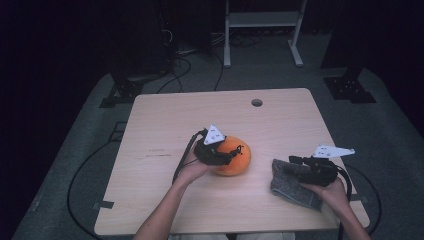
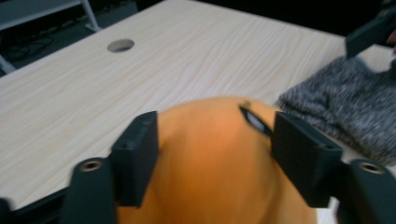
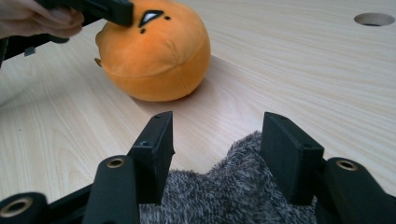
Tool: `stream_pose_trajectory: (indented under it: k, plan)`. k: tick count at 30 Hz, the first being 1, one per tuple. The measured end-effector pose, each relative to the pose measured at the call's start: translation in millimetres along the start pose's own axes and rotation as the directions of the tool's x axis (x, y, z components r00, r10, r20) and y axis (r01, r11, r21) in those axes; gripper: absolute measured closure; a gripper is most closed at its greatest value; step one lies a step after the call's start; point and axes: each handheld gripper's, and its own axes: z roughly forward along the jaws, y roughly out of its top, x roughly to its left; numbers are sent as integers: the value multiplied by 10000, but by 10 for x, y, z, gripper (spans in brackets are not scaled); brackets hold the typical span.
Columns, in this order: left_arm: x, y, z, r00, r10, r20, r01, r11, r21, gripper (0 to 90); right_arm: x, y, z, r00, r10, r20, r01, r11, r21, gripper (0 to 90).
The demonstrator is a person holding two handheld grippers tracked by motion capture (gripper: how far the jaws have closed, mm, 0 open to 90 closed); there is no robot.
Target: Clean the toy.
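Table first: you have a broad pale wooden top with plenty of bare room, so keep the work low and over its middle. Next in size is the orange plush ball, sitting just your side of centre; your left gripper reaches over its top, and in the left gripper view the plush bulges up between the two jaws, which stand part-way apart at its flanks. Whether the pads truly pinch it you cannot tell from here, so if you mean to lift it, close until the fabric dimples evenly on both sides, and take it across the widest part rather than near the crown, where it will likely squirt out. Smaller, to the right and well apart from the ball, lies the grey fuzzy cloth; your right gripper hovers over it with jaws spread wide, fabric beneath and between them, unpinched. Lower onto a raised fold before closing.
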Motion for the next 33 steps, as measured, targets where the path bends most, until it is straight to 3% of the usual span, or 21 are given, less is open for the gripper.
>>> stream_pose_trajectory:
  k: [9, 28, 33]
  plan:
    - [0, 1, -180, 10000, -2, -27, 2, 10000, -81, 195, 33, -15, 40, 10000, -24, -83, 25, 9999, 134, 413]
    - [41, -197, -473, 9998, -195, -42, 195, 9997, -167, 166, 39, -7, 78, 9997, 50, -240, -46, 9998, 174, 407]
    - [61, -294, -538, 9989, -463, 36, 463, 9988, -146, 166, 59, -7, 82, 9996, 27, -271, -21, 9998, 221, 406]
